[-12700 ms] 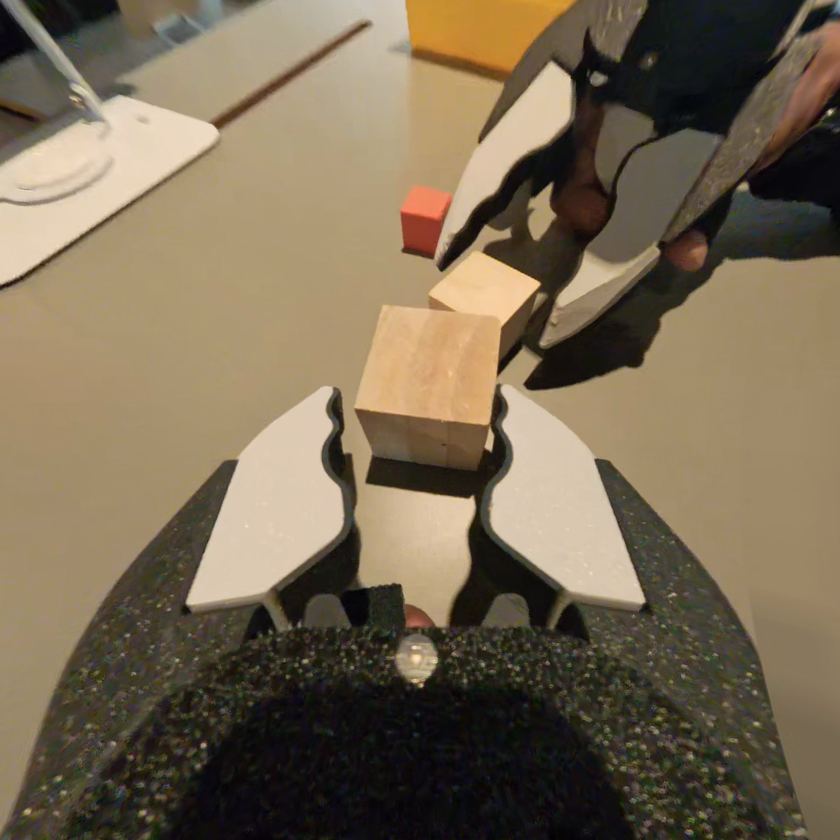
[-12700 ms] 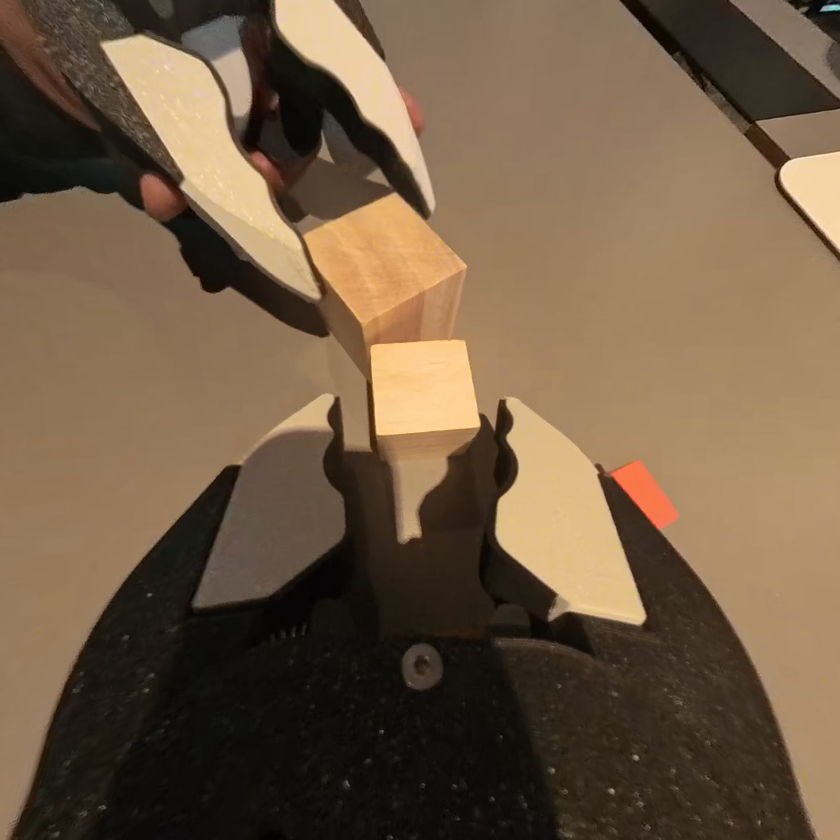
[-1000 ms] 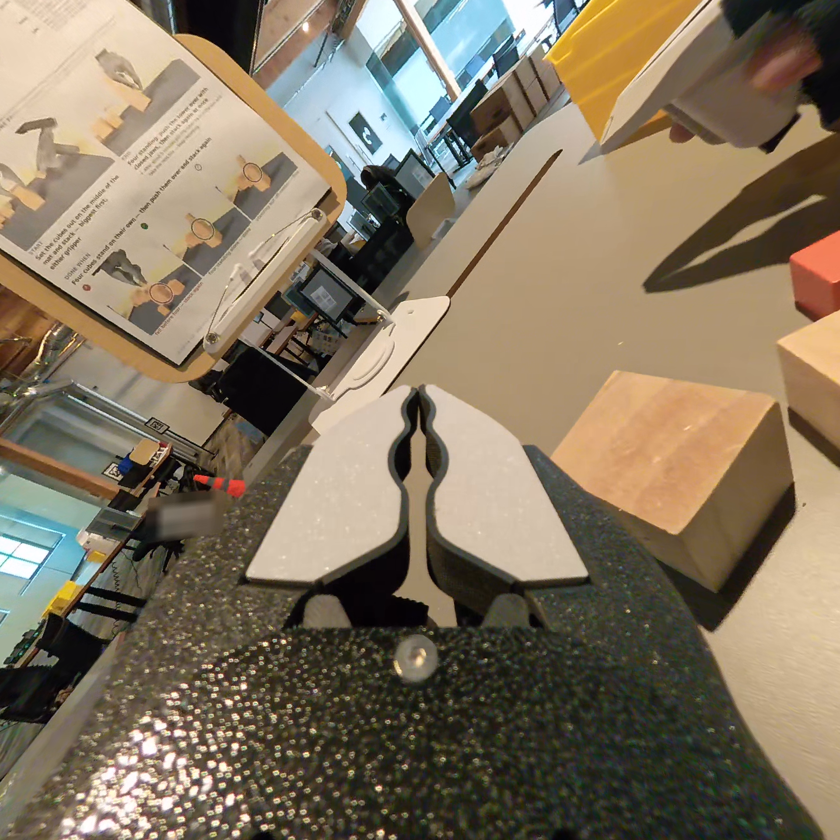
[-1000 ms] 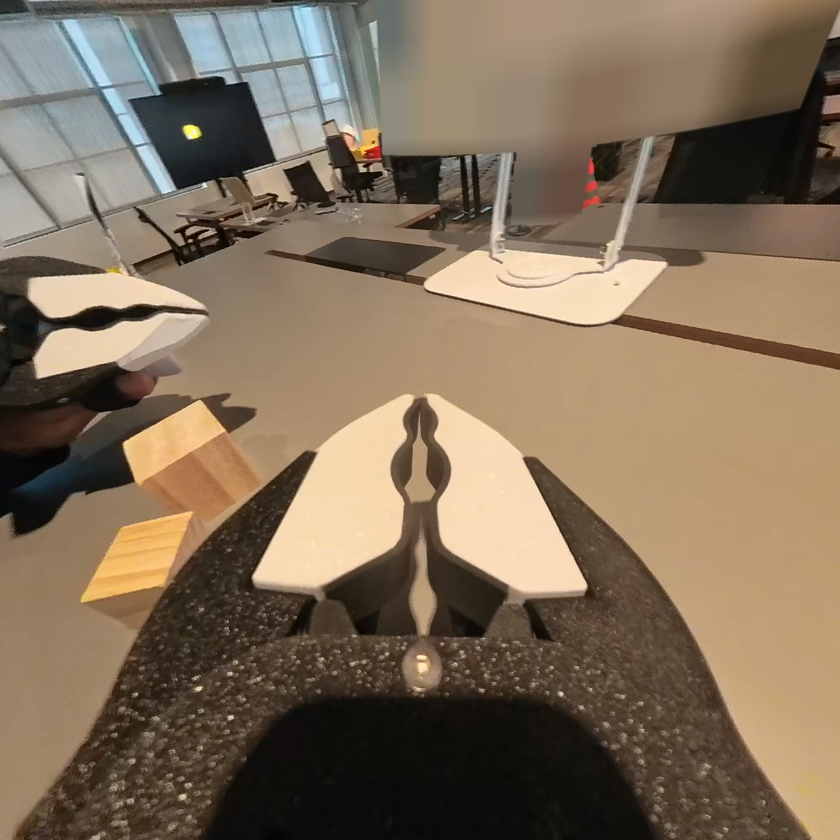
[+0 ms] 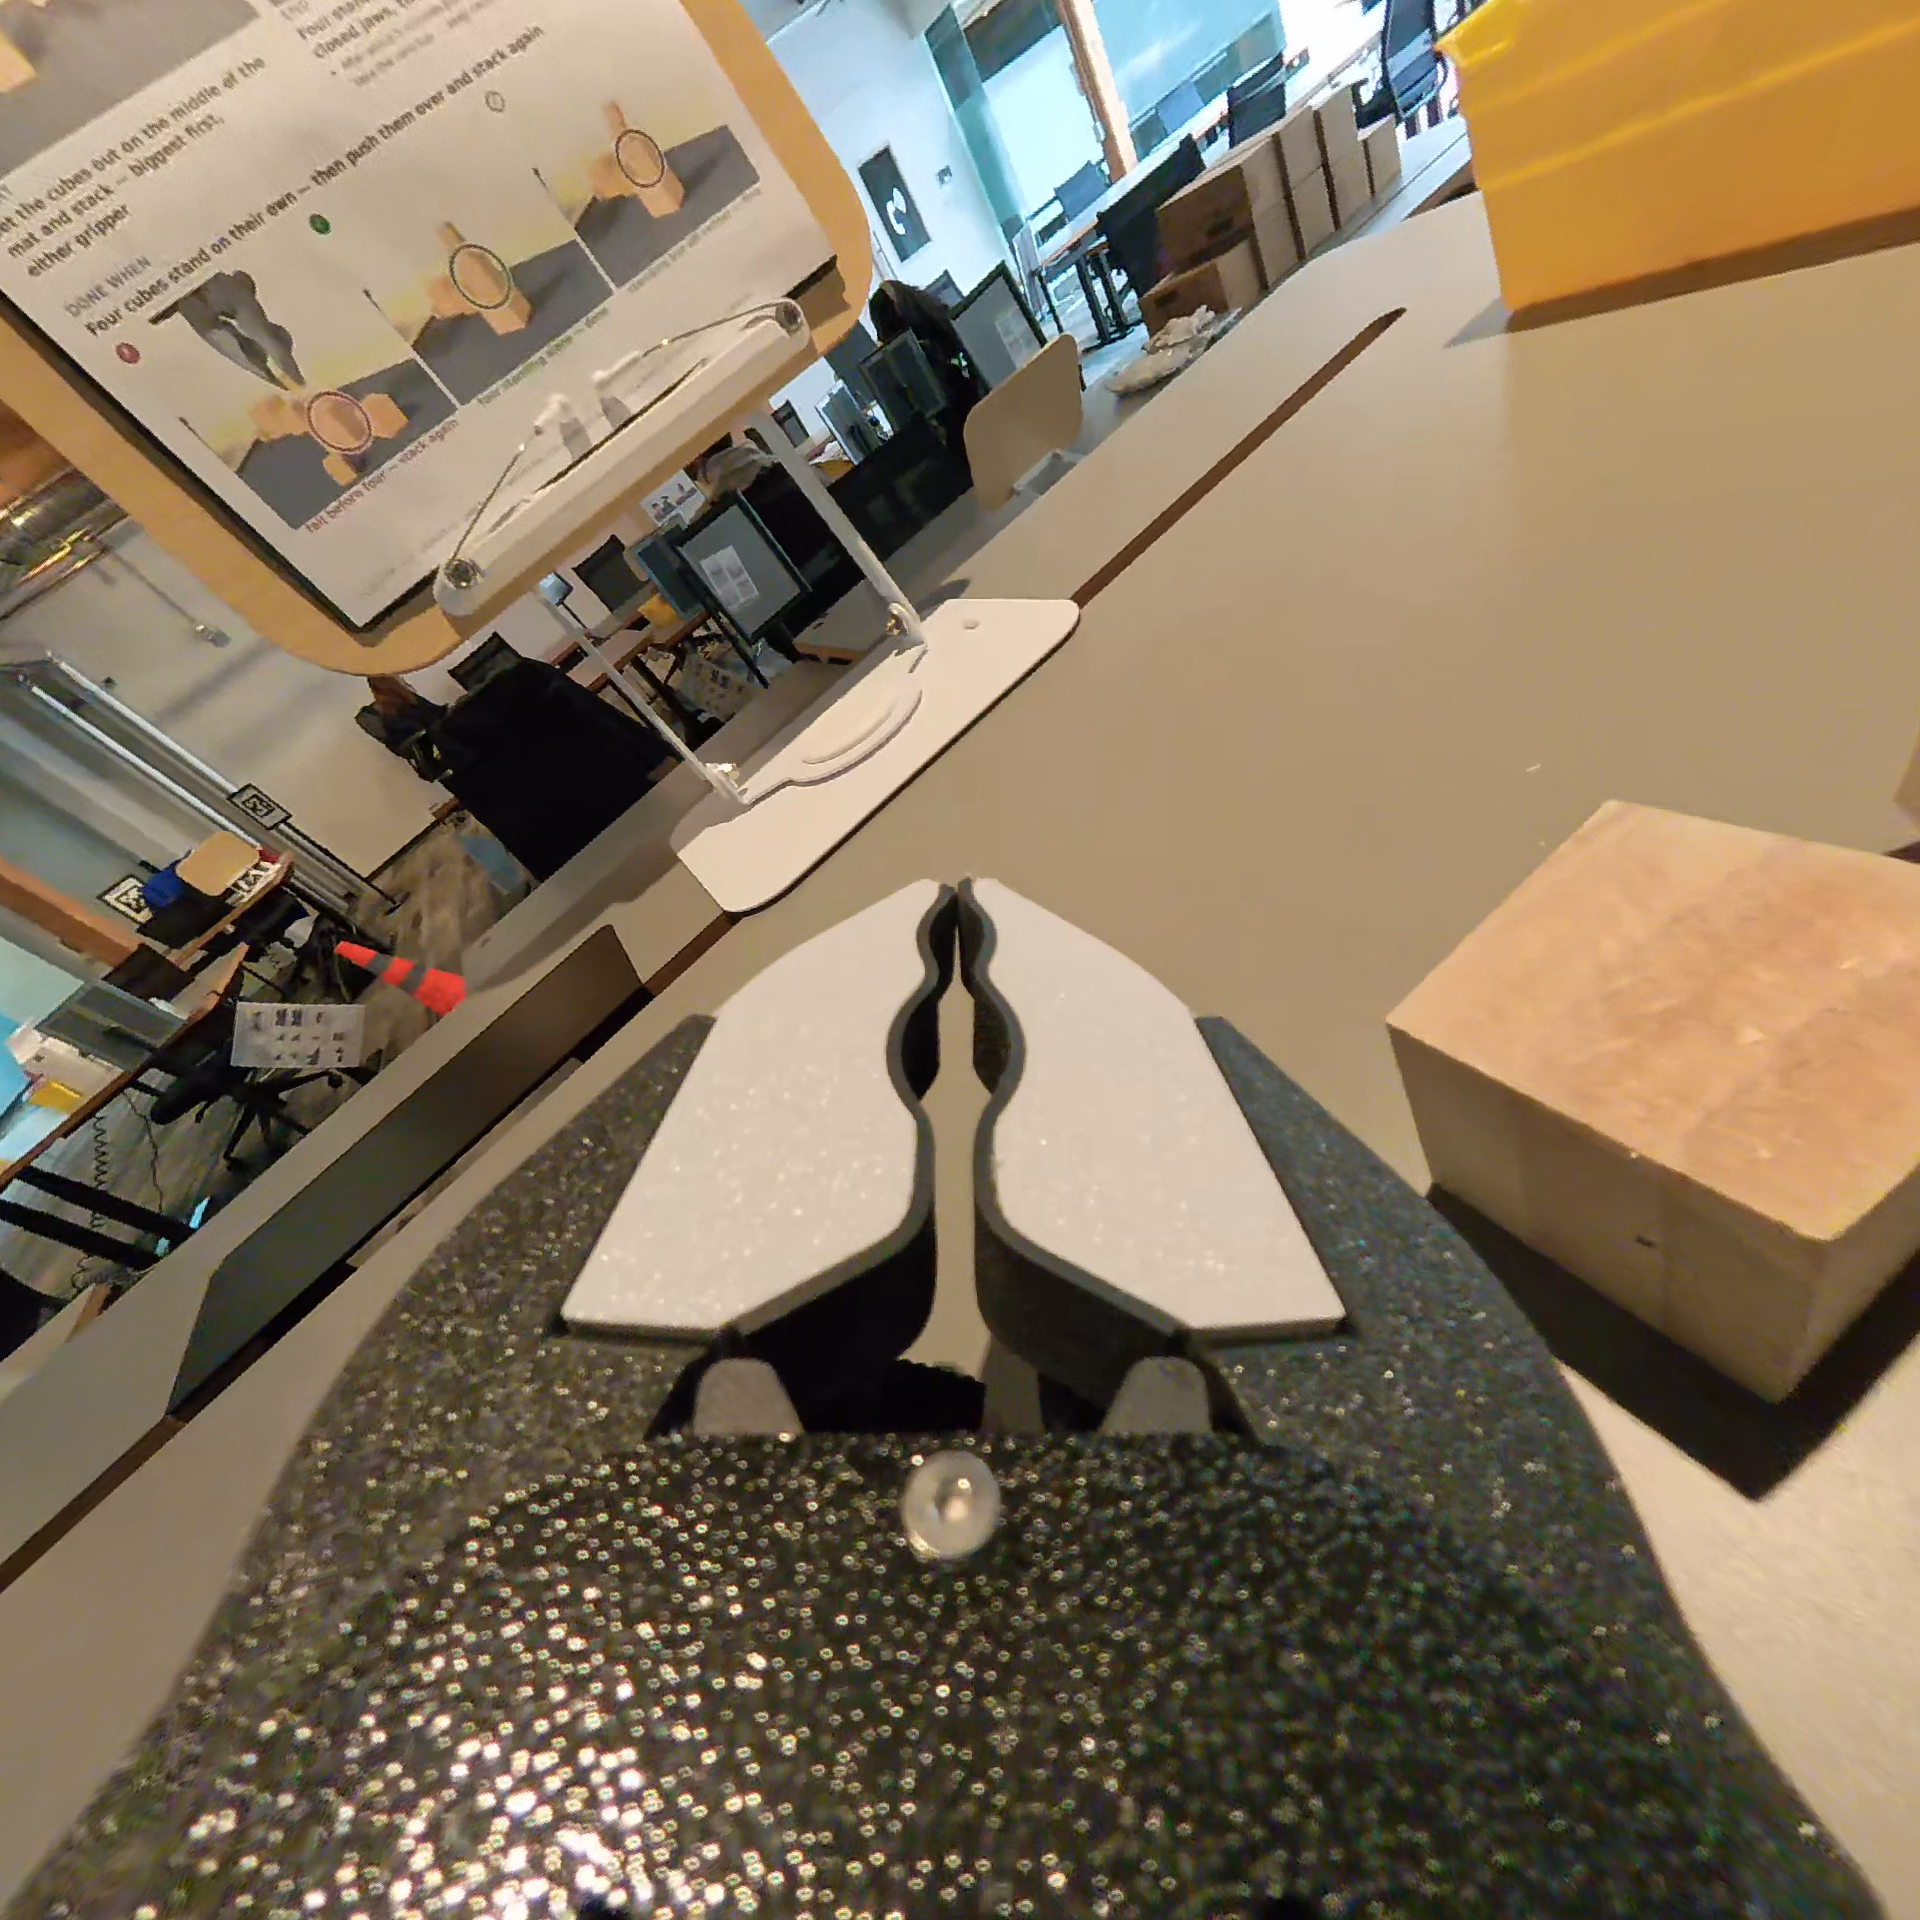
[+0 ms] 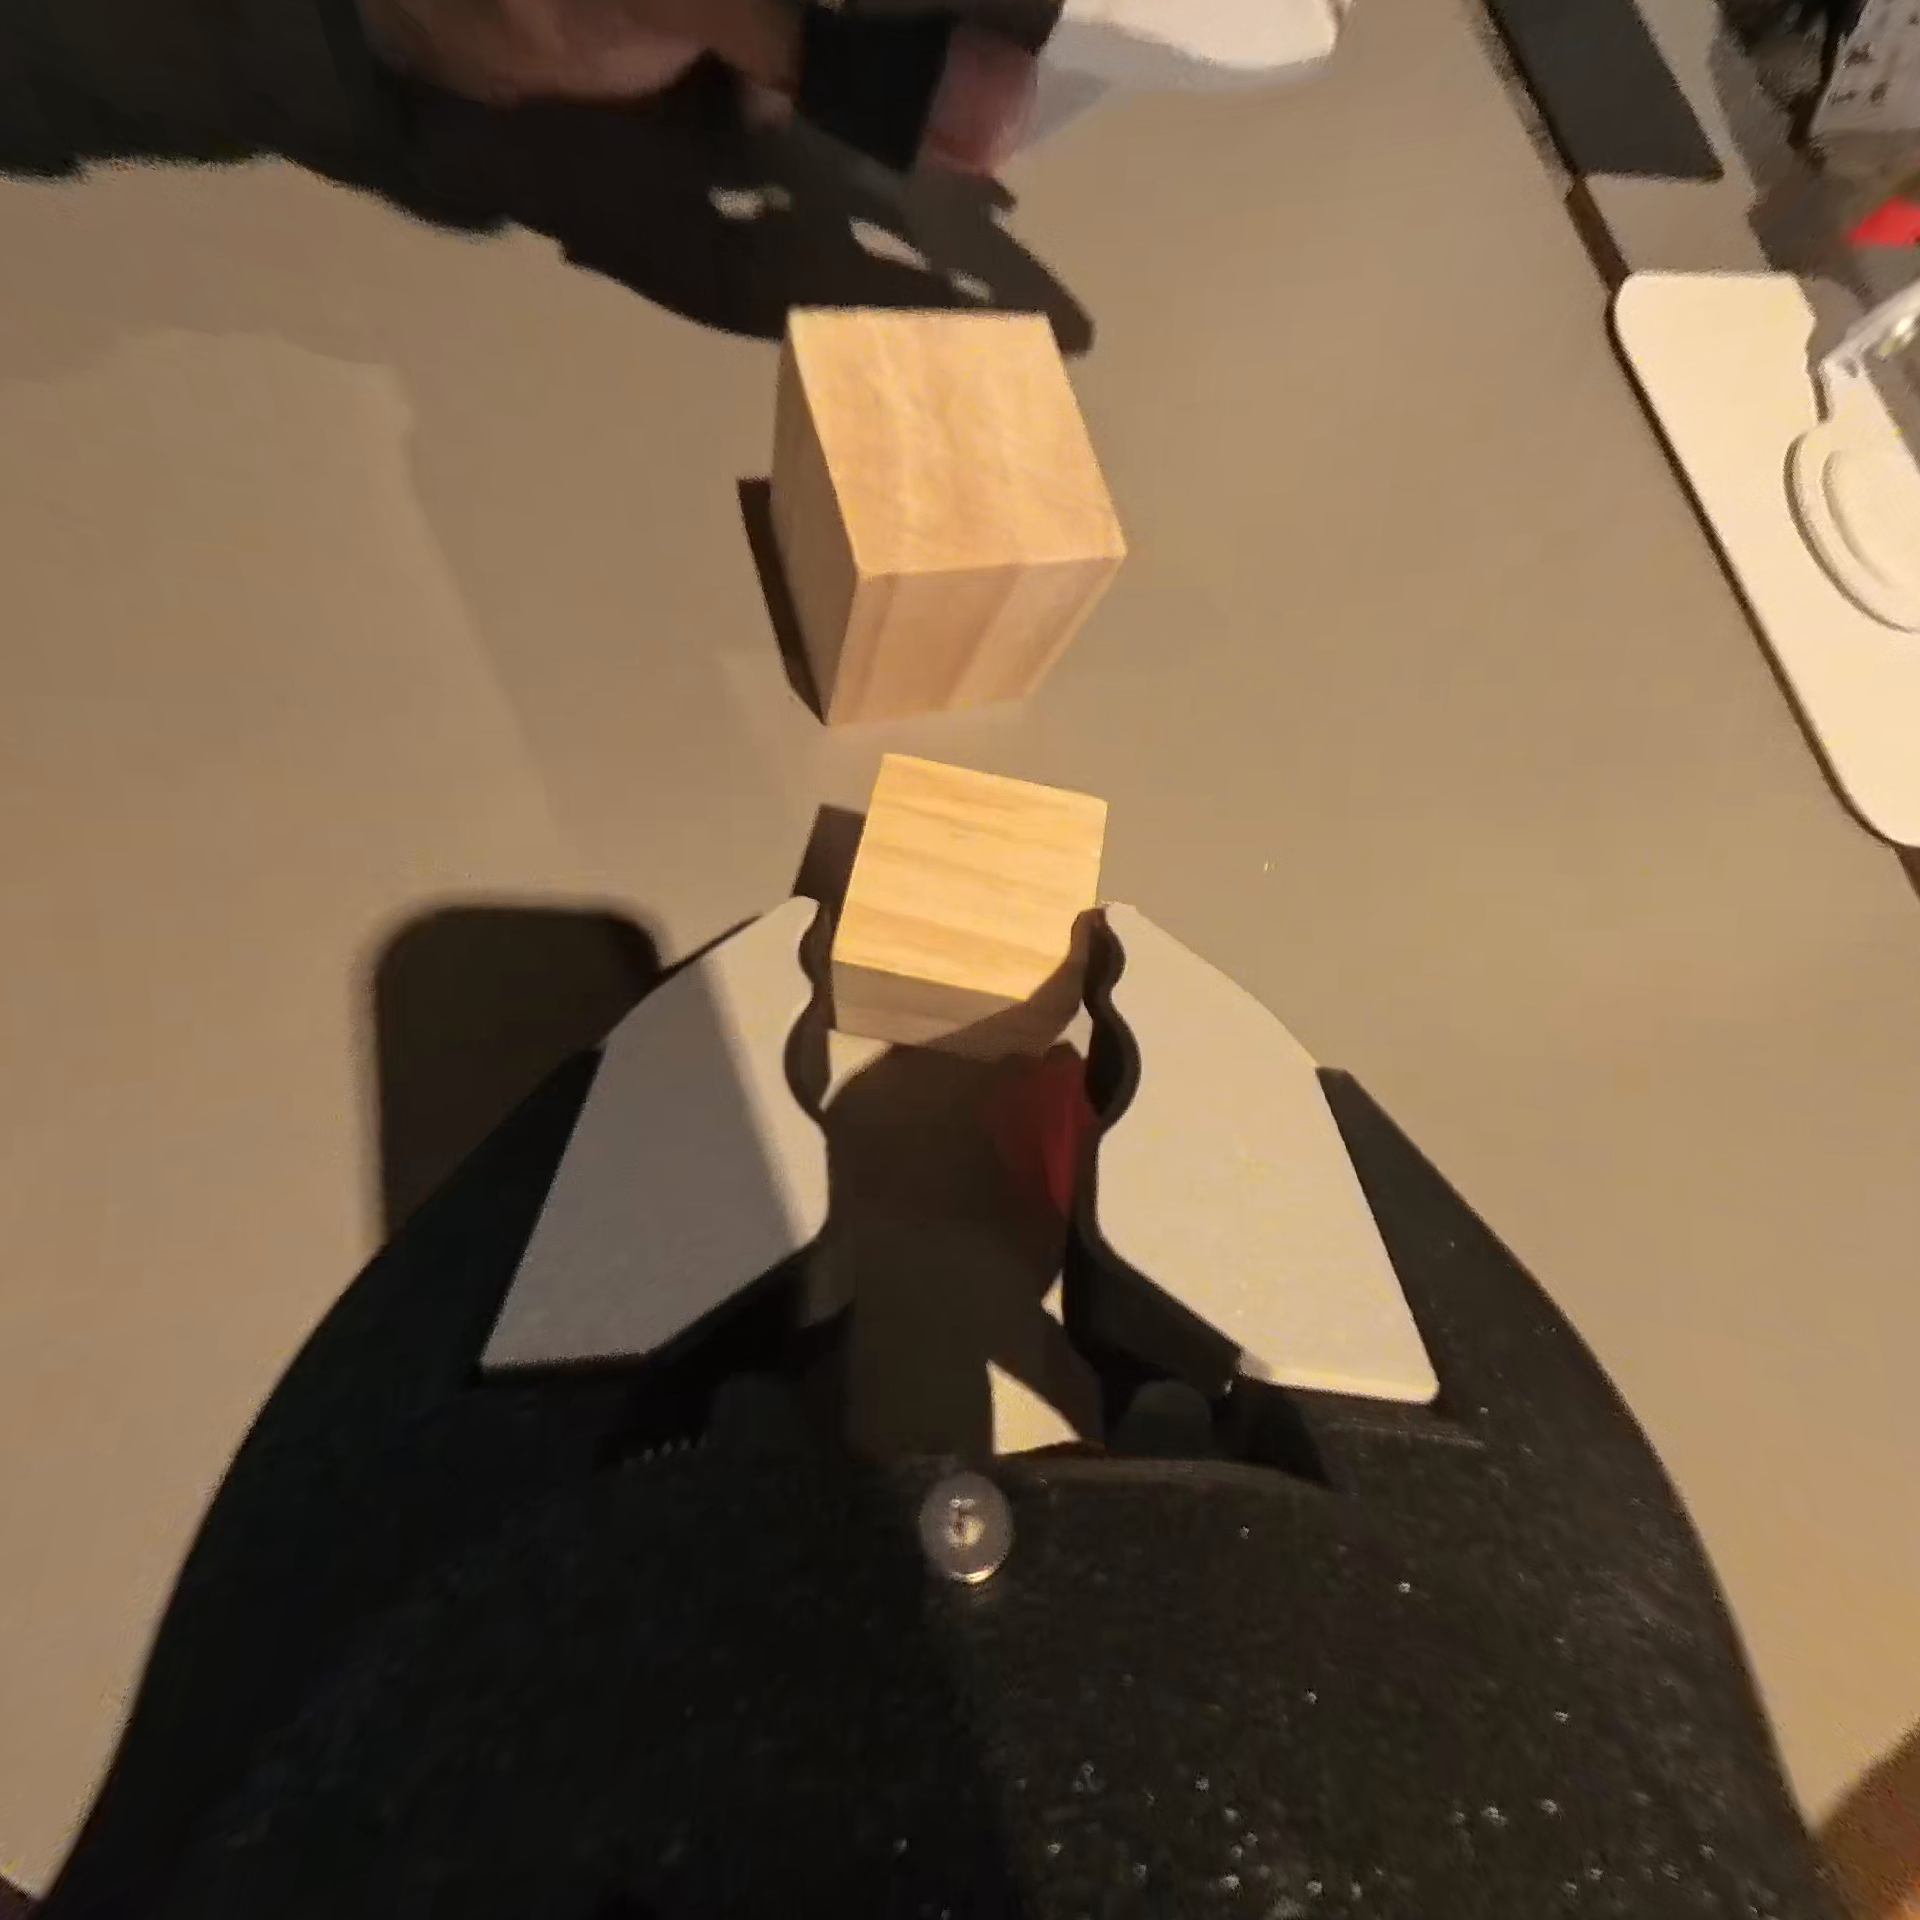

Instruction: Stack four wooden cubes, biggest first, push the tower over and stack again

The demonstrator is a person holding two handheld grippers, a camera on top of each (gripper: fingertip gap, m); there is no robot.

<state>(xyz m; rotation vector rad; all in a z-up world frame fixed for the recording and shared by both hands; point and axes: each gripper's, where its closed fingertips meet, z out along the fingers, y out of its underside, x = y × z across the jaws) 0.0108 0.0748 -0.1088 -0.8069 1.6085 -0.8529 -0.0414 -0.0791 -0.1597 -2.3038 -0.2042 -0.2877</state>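
Note:
In the right wrist view, my right gripper [image 6: 956, 920] points down at the table and is open, with one finger on each side of a small wooden cube [image 6: 971, 883]. The right finger touches the cube and a thin gap shows at the left finger. A bigger wooden cube [image 6: 940, 520] stands just beyond it. A red cube [image 6: 1039, 1122] shows dimly in the shadow between my fingers. In the left wrist view, my left gripper [image 5: 956, 888] is shut and empty, low over the table. The big wooden cube [image 5: 1683, 1070] stands to its right.
An instruction board on a white stand base [image 5: 883, 727] stands ahead of the left gripper, and the base also shows at the right [image 6: 1766, 499]. A yellow bin [image 5: 1704, 135] is at the far right. The left gripper's black body [image 6: 831, 218] hangs blurred beyond the big cube. My hands' fingertips stand some 15 cm from each other.
My right gripper has tipped down from level, opened, and come around the small cube. My left gripper stays shut and has turned a little left, beside the big cube.

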